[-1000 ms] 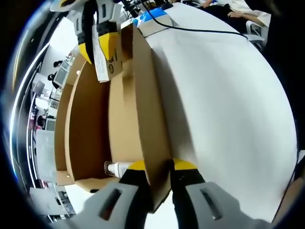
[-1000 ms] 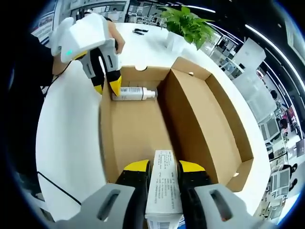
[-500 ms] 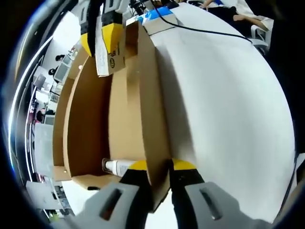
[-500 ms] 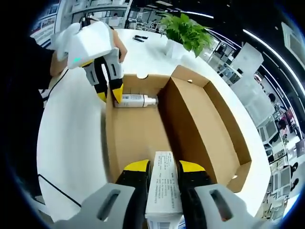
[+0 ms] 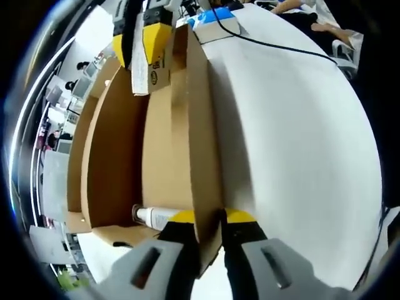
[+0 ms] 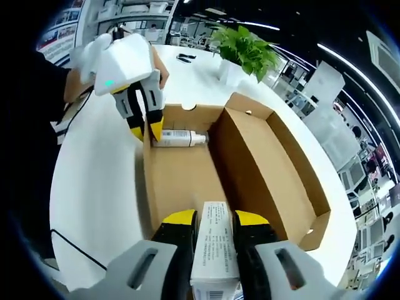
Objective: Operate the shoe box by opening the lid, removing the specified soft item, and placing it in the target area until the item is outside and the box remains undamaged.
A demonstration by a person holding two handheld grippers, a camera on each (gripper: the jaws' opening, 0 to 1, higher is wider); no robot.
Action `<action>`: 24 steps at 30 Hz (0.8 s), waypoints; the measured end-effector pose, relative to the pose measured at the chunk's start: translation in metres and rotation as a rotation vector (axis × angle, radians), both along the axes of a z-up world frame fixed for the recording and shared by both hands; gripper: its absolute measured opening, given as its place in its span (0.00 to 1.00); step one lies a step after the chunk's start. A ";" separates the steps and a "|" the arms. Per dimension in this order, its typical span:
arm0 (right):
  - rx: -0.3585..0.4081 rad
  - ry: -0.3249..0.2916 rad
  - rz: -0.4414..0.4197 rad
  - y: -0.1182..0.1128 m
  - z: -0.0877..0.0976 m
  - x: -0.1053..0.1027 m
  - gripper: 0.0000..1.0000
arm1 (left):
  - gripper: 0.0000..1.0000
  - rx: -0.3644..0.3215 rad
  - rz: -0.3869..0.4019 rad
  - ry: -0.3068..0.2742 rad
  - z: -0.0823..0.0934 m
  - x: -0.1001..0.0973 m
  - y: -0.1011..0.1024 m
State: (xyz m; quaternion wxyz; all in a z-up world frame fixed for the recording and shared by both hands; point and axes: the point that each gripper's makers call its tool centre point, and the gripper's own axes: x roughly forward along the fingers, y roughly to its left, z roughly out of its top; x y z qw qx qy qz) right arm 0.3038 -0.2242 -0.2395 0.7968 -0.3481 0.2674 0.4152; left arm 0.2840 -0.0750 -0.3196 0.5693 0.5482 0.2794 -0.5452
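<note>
— Right gripper view first: what takes up the most room?
— The white desk (image 6: 94,187), and on it the open cardboard shoe box (image 6: 269,175), its lid (image 6: 284,187) folded back beside the tray.
— And the grippers?
— The left gripper (image 6: 145,125) pinches the box's side wall near the far corner, one jaw inside, one outside. In the left gripper view that same gripper (image 5: 203,228) has the wall (image 5: 194,125) pressed between its yellow tips. The right gripper (image 6: 214,231) clamps a white printed carton (image 6: 214,250) above the near end of the box.
— Anything inside?
— A white bottle (image 6: 178,137) lies on its side against the far wall, just beside the left gripper.
— Beyond the box?
— A potted plant (image 6: 247,47) stands on the desk.
</note>
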 end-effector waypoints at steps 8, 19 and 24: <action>0.008 -0.024 0.014 -0.001 0.008 -0.009 0.22 | 0.11 0.023 0.014 -0.003 -0.001 0.000 0.000; 0.042 -0.029 -0.006 -0.004 0.018 -0.015 0.22 | 0.11 0.035 0.008 -0.010 -0.001 -0.001 -0.001; 0.021 -0.023 -0.004 -0.004 0.018 -0.016 0.22 | 0.11 0.041 0.006 0.001 -0.001 -0.001 -0.001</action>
